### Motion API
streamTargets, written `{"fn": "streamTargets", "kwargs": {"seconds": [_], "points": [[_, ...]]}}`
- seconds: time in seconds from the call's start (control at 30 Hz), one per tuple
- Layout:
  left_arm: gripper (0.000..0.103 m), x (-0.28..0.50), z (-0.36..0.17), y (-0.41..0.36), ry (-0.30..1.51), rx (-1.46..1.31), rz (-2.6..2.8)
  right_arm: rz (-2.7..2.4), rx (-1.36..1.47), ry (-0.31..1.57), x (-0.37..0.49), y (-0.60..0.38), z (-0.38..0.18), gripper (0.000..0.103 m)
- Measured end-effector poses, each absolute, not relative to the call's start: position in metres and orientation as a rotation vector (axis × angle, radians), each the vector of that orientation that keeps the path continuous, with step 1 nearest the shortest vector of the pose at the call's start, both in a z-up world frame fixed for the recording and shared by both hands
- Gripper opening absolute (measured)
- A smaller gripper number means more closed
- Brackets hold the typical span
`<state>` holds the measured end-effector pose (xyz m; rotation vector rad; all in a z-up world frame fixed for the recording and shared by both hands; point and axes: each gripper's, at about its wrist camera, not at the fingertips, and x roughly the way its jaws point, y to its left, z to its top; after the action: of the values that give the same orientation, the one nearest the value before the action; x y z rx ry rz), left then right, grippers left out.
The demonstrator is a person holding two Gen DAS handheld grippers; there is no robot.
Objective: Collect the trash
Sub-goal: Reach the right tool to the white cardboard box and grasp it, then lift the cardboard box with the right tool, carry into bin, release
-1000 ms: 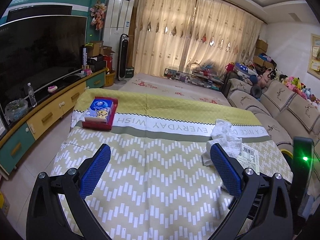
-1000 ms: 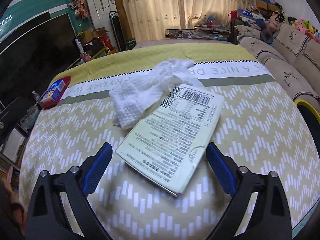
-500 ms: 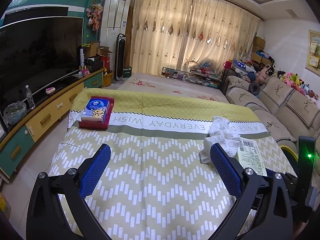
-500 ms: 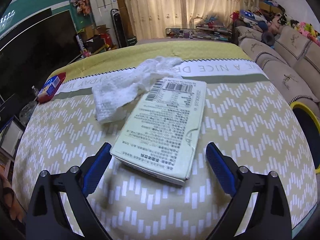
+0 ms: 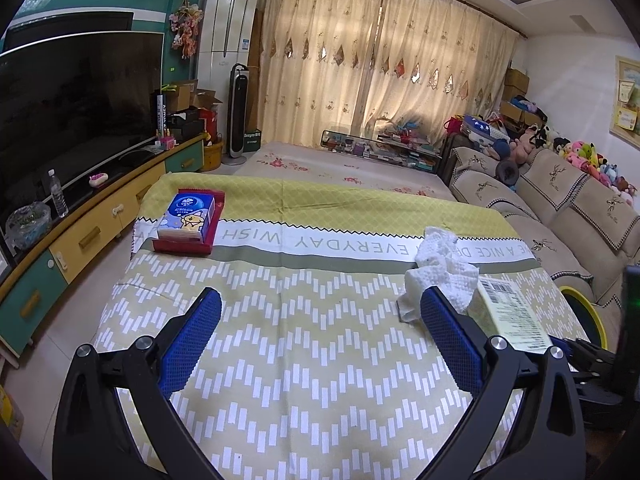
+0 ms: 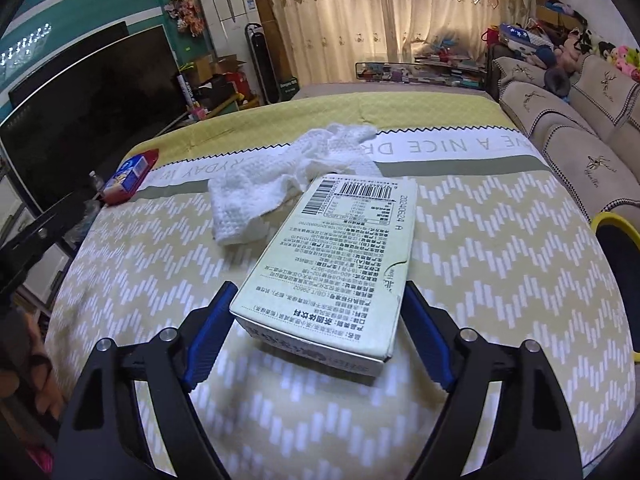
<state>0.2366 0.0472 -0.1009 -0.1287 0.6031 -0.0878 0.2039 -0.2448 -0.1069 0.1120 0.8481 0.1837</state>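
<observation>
A pale green cardboard box [image 6: 340, 248] with a barcode lies on the chevron tablecloth [image 6: 500, 240], its near end between the blue pads of my right gripper [image 6: 319, 289]. The jaws are closing on it; the pads stand at its side edges and no firm press shows. A crumpled white paper towel [image 6: 280, 176] lies just behind the box, touching its far left corner. In the left wrist view the same box [image 5: 508, 312] and paper towel [image 5: 440, 264] sit off to the right of my left gripper [image 5: 320, 299], which is open over bare cloth with nothing between its fingers.
A blue tissue pack in a red tray [image 5: 186, 220] sits at the table's far left. A yellow-rimmed bin [image 6: 616, 232] stands past the right edge, beside the sofa [image 5: 560, 208]. A TV cabinet [image 5: 80, 236] runs along the left wall.
My right gripper has moved forward until the box's near end lies between its fingers, and the jaws have narrowed. The left gripper has stayed in place and open.
</observation>
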Motion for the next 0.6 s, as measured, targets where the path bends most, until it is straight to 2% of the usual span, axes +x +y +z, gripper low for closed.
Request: {"fn": "streamTargets", "kwargs": {"seconds": [0.6], "points": [[0.098,0.24,-0.107,0.034,0.617,-0.083,-0.101,0.155,0.175,0.796,0.152,-0.332,-0.087,0.077]]}}
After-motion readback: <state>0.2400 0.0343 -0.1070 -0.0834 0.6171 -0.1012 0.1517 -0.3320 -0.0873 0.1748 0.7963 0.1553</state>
